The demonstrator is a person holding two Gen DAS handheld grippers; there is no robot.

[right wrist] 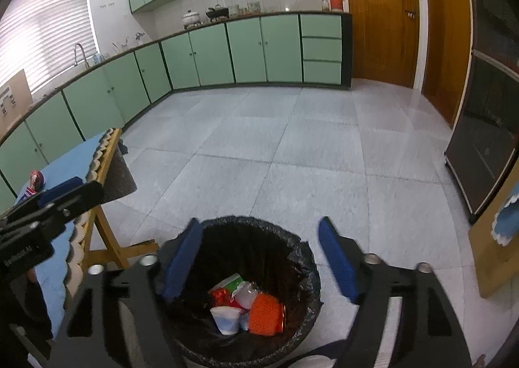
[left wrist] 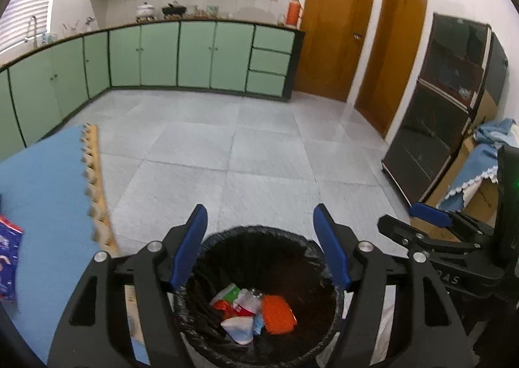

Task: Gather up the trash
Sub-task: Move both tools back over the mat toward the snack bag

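**Both grippers stand open above the trash bin**

In the left wrist view, the left gripper (left wrist: 261,238) has its two blue pads wide apart, and nothing is between them. Under it stands the trash bin (left wrist: 194,319), which has a black bag as lining. At the bottom of the bin lie several pieces of trash: an orange packet (left wrist: 278,314), a white cup (left wrist: 239,329), a green and white wrapper (left wrist: 228,295) and a clear crumpled plastic piece (left wrist: 249,301). To the left is a table with a blue cloth (left wrist: 45,179), and a printed bag (left wrist: 8,257) lies on its near edge. The right gripper (left wrist: 431,222) shows at the right side of this view, beside the bin.

In the right wrist view, the right gripper (right wrist: 259,257) is also open, with its pads far from each other and empty. The same trash bin (right wrist: 301,257) is directly below it, on the grey tiled floor (right wrist: 292,157). The orange packet (right wrist: 266,314) lies next to the white cup (right wrist: 226,319), and a red wrapper (right wrist: 220,296) is behind the cup. The left gripper (right wrist: 58,196) shows at the left, in front of the table with the blue cloth (right wrist: 65,166), where a small red object (right wrist: 36,180) lies. Green cabinets (right wrist: 246,50) stand along the far wall.
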